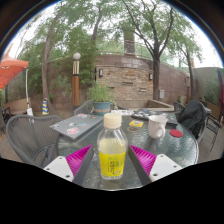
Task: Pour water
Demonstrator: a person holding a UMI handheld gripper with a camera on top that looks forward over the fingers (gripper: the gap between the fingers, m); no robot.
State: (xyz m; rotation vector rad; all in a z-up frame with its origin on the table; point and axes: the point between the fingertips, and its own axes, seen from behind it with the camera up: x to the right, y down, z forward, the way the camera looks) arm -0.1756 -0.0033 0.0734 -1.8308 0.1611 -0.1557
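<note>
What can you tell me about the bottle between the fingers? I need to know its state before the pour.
The bottle is clear plastic with a white cap on and a yellowish liquid filling its lower part. It stands upright on the glass table, between the fingers of the gripper. The pink pads sit at either side of it; whether they touch it cannot be told.

A round glass table [185, 148] spreads ahead of me. A bottle [112, 148] stands on it; behind the bottle lie a tray [78, 125] and a white cup [156, 127].
</note>
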